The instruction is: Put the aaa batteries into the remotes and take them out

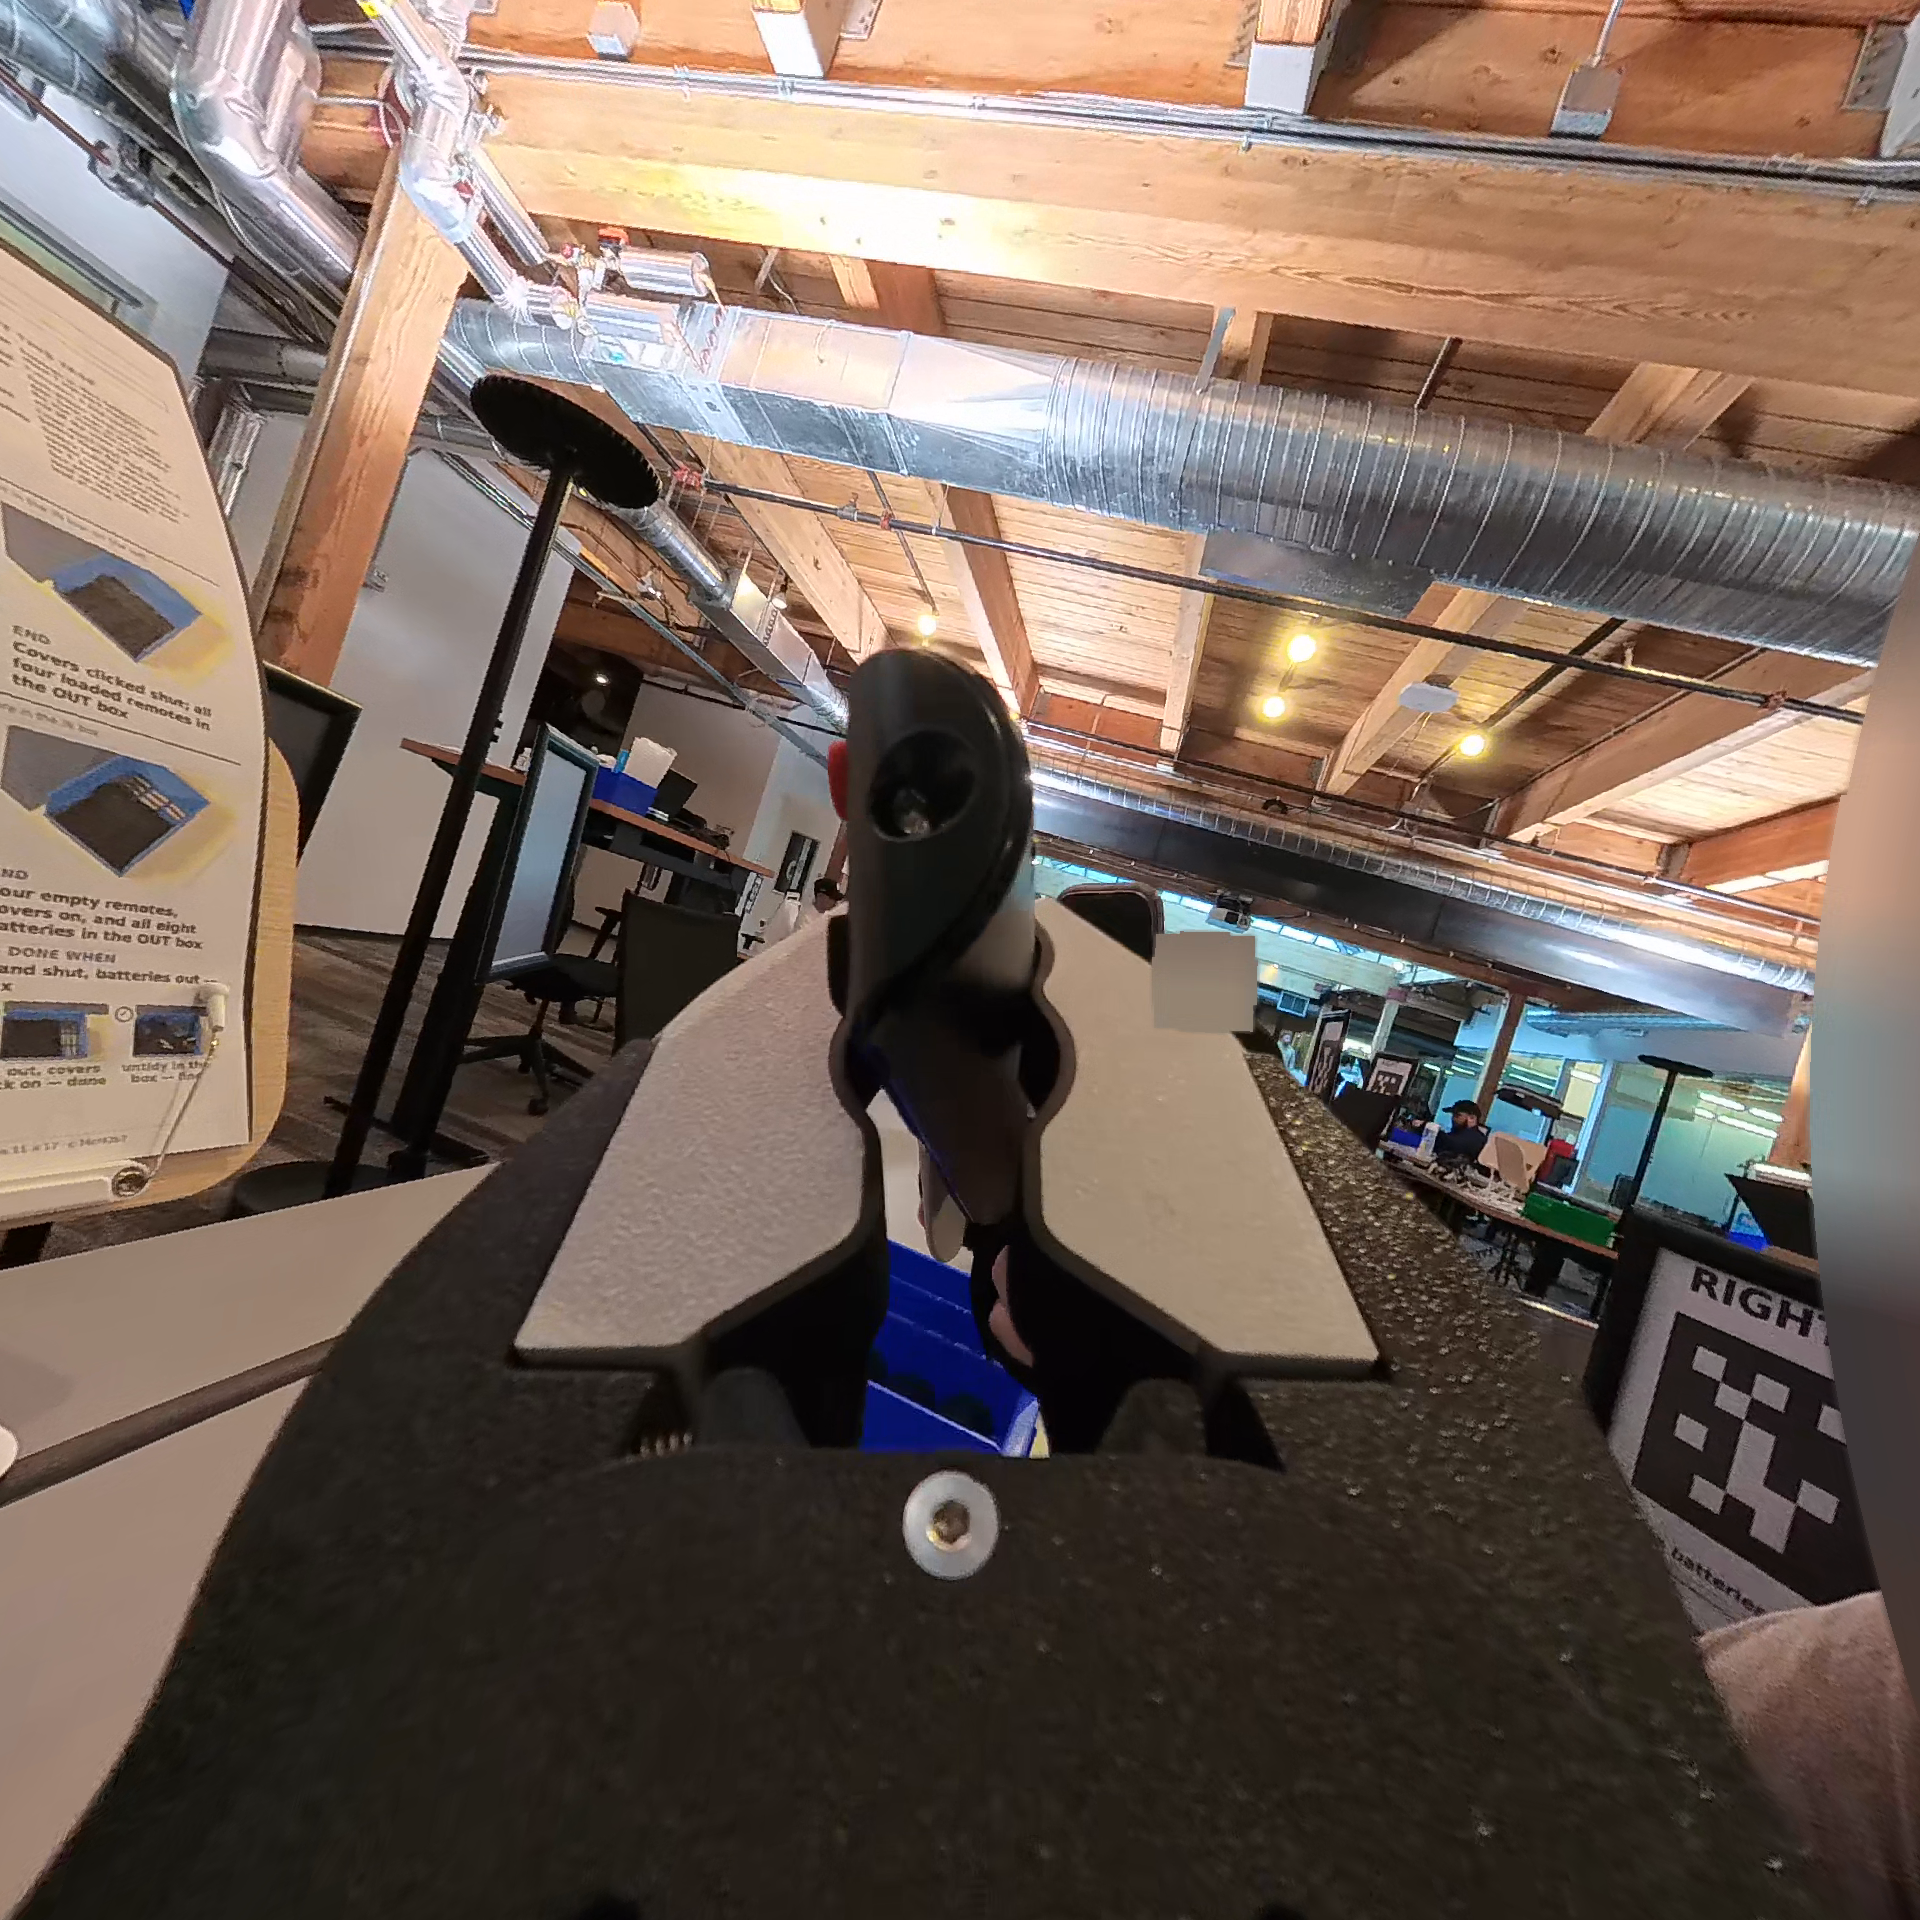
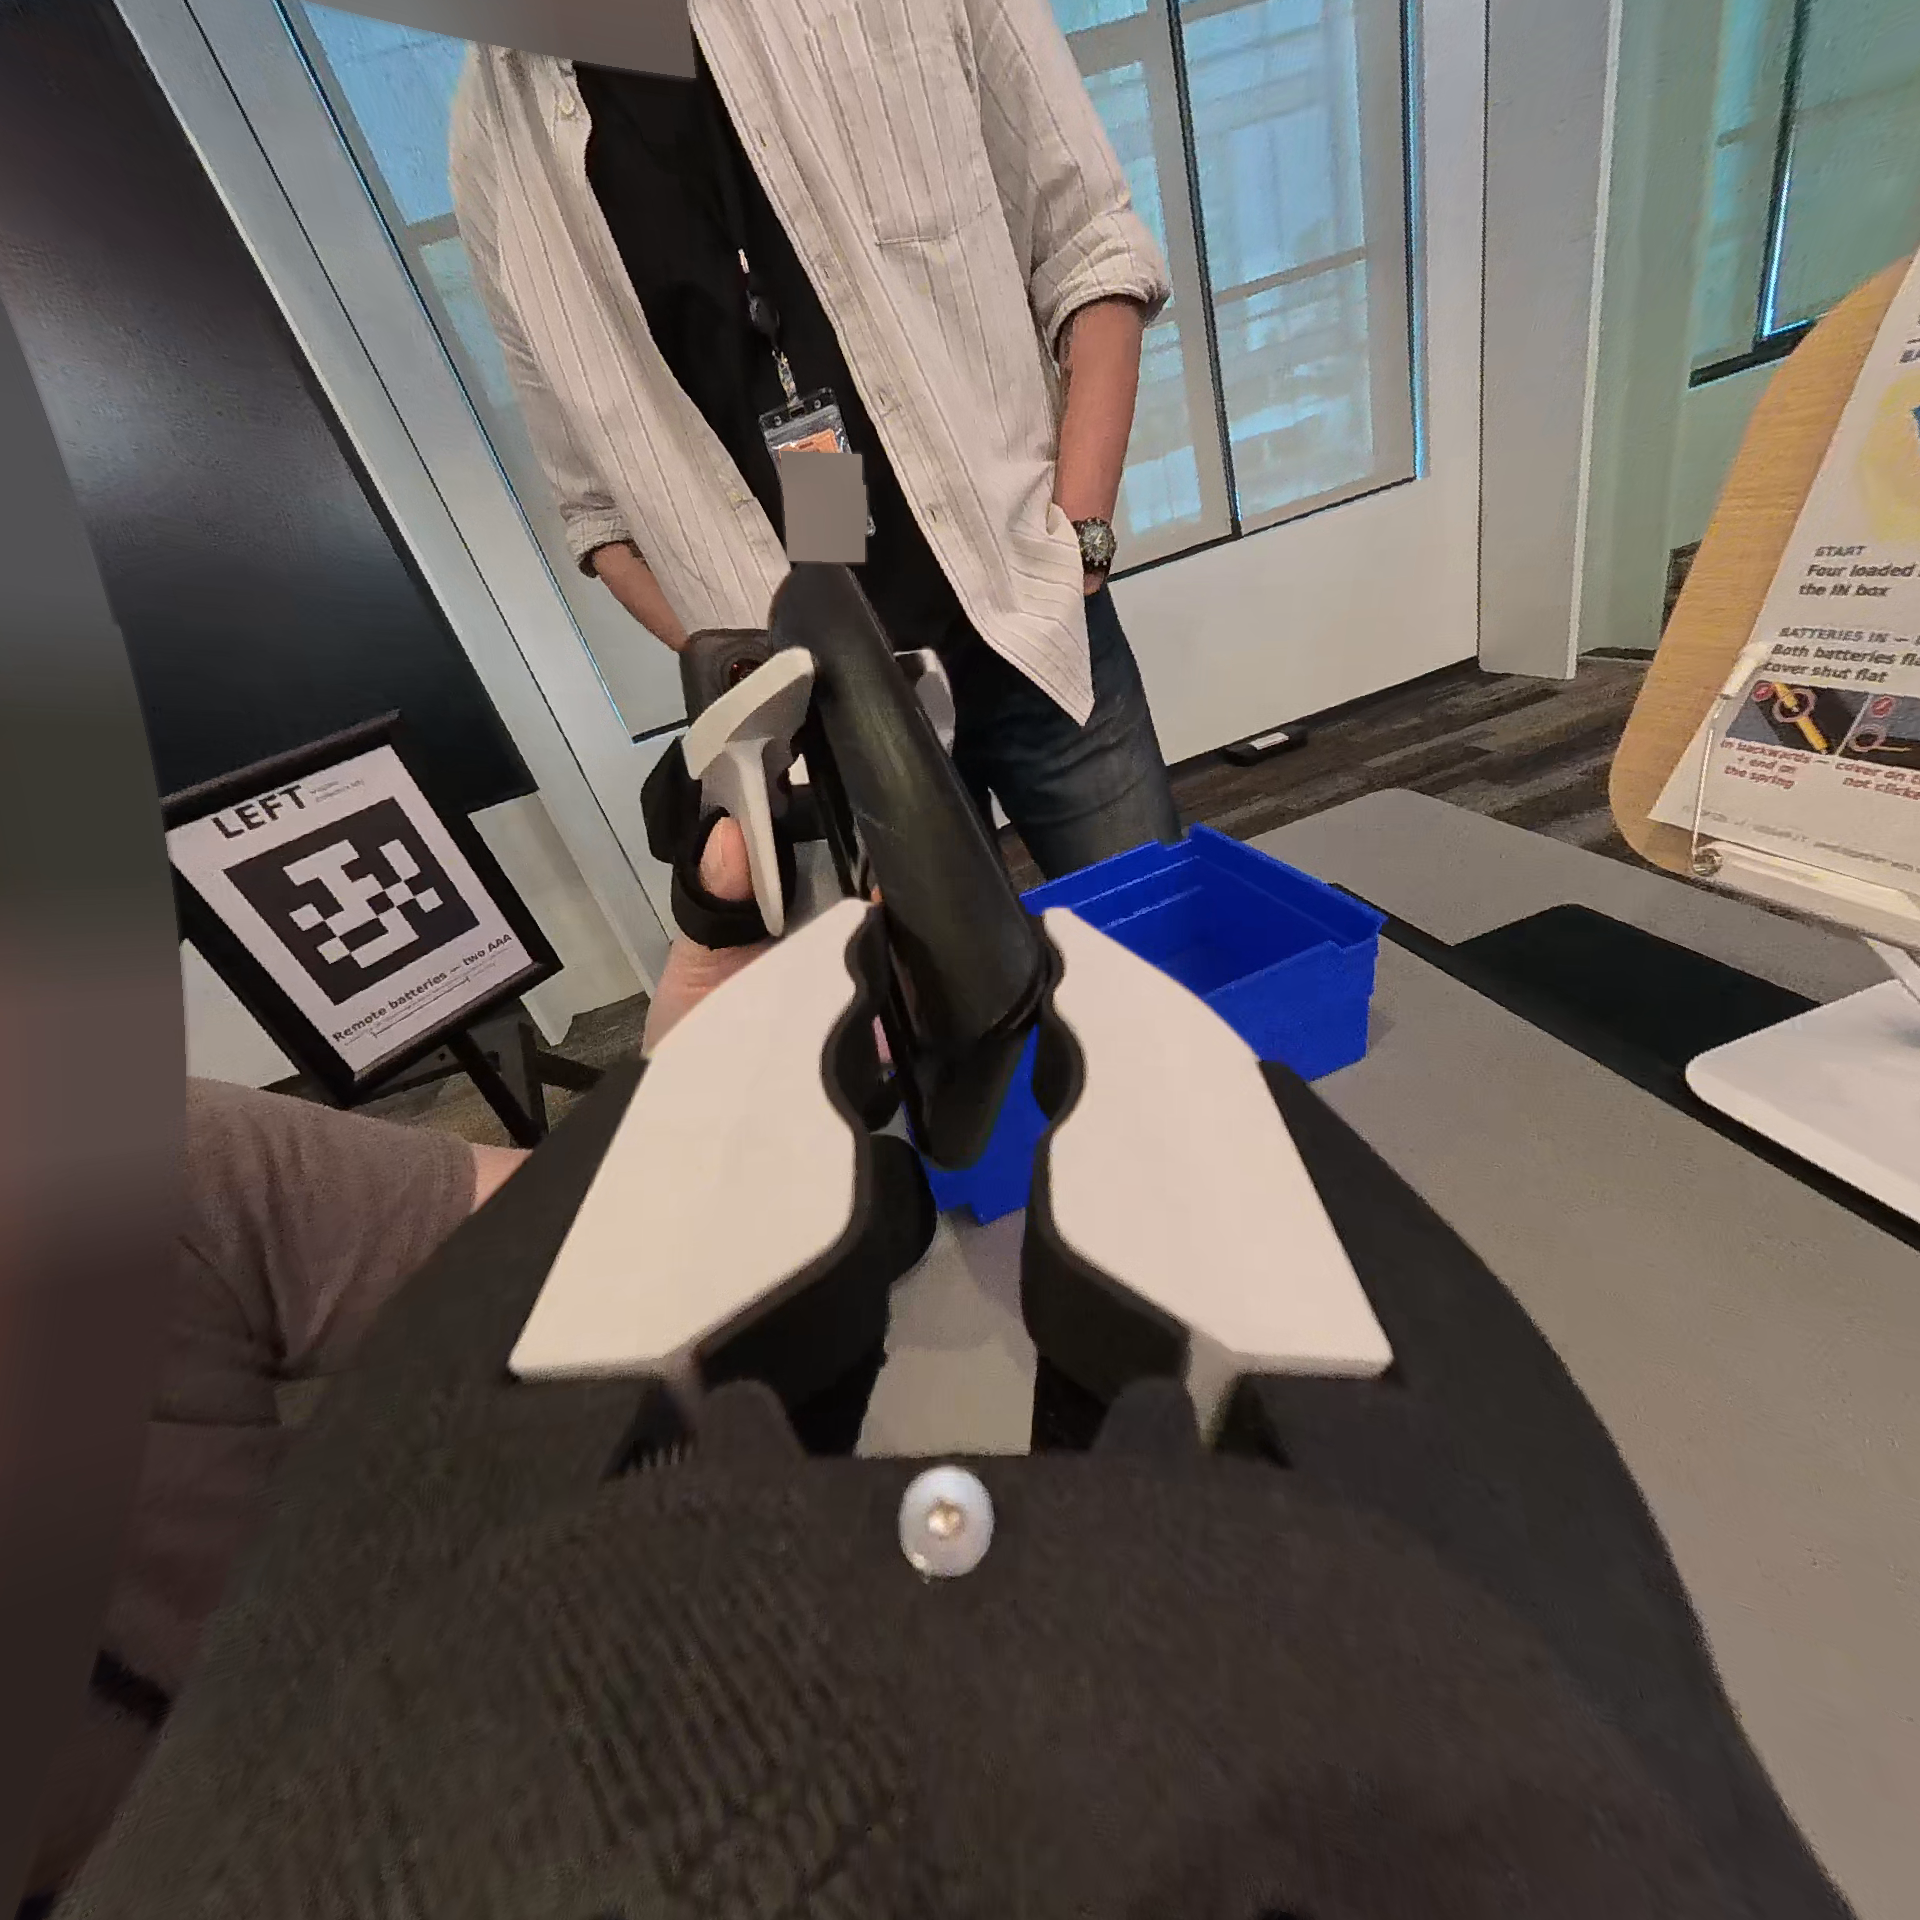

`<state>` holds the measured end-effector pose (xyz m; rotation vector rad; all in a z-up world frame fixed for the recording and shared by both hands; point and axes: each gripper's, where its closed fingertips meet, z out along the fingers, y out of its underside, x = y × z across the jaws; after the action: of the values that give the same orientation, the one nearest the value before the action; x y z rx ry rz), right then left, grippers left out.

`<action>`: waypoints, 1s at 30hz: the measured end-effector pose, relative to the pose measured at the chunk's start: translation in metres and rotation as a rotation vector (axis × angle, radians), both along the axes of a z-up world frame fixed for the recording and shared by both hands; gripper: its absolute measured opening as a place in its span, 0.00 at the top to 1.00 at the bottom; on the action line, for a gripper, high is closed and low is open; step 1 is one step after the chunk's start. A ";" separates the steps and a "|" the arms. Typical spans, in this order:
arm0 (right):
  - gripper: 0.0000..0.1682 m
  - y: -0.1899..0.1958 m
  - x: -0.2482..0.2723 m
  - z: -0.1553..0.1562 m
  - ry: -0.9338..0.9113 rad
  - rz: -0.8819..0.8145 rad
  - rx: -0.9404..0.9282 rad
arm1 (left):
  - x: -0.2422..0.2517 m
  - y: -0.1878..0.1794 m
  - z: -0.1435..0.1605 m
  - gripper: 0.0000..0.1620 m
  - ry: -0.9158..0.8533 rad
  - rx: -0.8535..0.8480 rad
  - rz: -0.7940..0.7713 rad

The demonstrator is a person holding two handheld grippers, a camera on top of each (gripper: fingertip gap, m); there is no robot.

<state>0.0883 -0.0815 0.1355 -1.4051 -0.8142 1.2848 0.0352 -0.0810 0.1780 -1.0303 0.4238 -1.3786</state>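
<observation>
Glossy black curved remote [image 2: 914, 883] | both claws clamped on it: right claw [image 2: 951, 1023], left claw [image 1: 940, 1049] | blue plastic bin [image 2: 1236, 956] behind

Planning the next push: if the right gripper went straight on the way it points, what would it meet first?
The right gripper is already shut on the black remote; beyond that, probably the left gripper gripping the remote's far end, though depth is unclear.

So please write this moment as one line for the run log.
left tool: shut on black remote | right tool: shut on same remote | remote: held in air over blue bin | batteries: not visible
</observation>
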 end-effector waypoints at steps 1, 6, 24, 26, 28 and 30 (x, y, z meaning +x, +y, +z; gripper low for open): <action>0.84 0.000 0.000 0.000 -0.003 -0.002 0.003 | 0.000 0.000 0.000 0.86 -0.009 -0.006 -0.005; 0.83 -0.001 -0.002 -0.006 -0.051 0.006 -0.004 | 0.000 0.000 0.000 0.86 0.003 0.002 0.008; 0.84 -0.002 -0.014 -0.022 -0.135 0.047 -0.005 | -0.003 0.002 0.000 0.86 0.007 0.002 0.028; 0.84 -0.002 -0.015 -0.023 -0.146 0.047 0.000 | -0.005 0.003 0.000 0.86 -0.003 -0.005 0.026; 0.83 -0.002 -0.017 -0.027 -0.171 0.045 0.001 | -0.005 0.003 0.000 0.86 0.004 -0.003 0.033; 0.82 -0.002 -0.021 -0.033 -0.210 0.043 0.000 | -0.005 0.003 0.000 0.86 0.012 0.009 0.050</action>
<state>0.0673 -0.0836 0.1021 -1.5479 -0.9898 1.1822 0.0304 -0.0776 0.1782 -1.0355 0.4100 -1.3253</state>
